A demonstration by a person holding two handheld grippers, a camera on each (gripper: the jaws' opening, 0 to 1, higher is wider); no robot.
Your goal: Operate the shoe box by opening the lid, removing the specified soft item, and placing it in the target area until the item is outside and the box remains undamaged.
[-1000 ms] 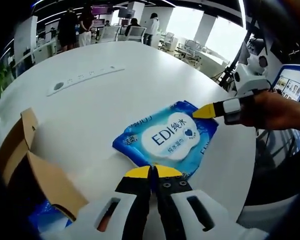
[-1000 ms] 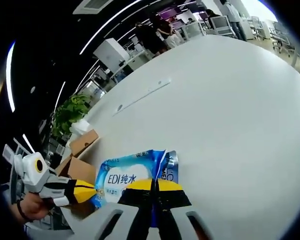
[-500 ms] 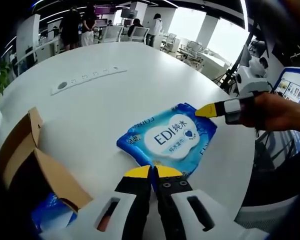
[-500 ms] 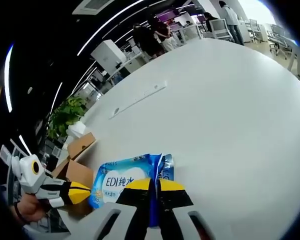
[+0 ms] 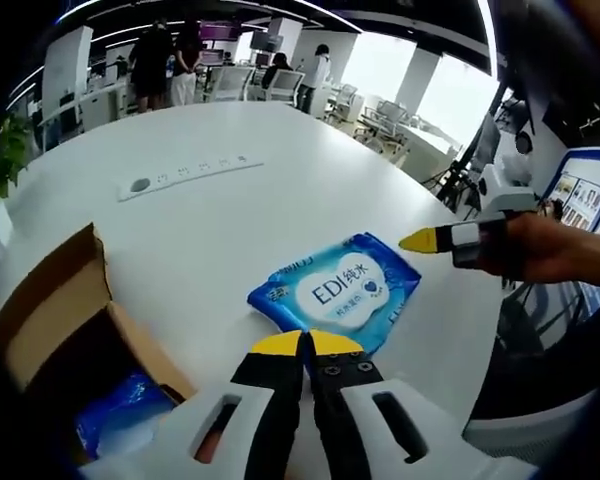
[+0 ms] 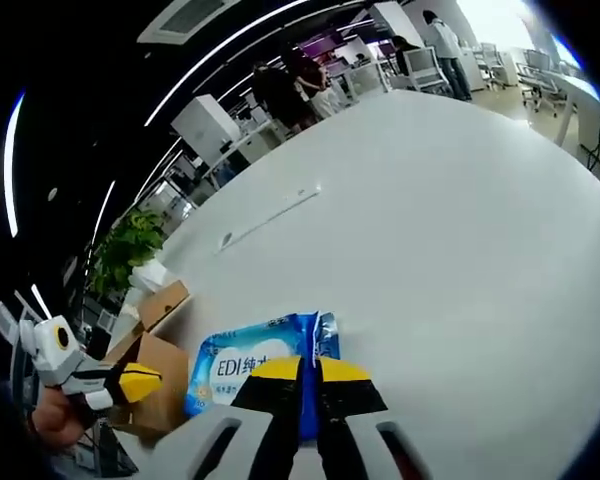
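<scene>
While the wipes pack (image 5: pixel 335 293) lies flat on the white table (image 5: pixel 230 210), outside the box (image 5: pixel 55 320) at its left, both tongs are closed and empty: left gripper (image 5: pixel 307 343) just near of it, right gripper (image 5: pixel 417 240) off its far-right corner. Nothing blocks either; a second blue pack (image 5: pixel 120 420) sits inside the box.

Blue wipes pack (image 6: pixel 255 362) on white table (image 6: pixel 450 250), beside open shoe box (image 6: pixel 150 360).

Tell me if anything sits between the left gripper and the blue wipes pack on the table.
Nothing visible does. The left gripper, jaws closed, is just short of the wipes pack, which lies flat on the white table outside the open cardboard box.
</scene>
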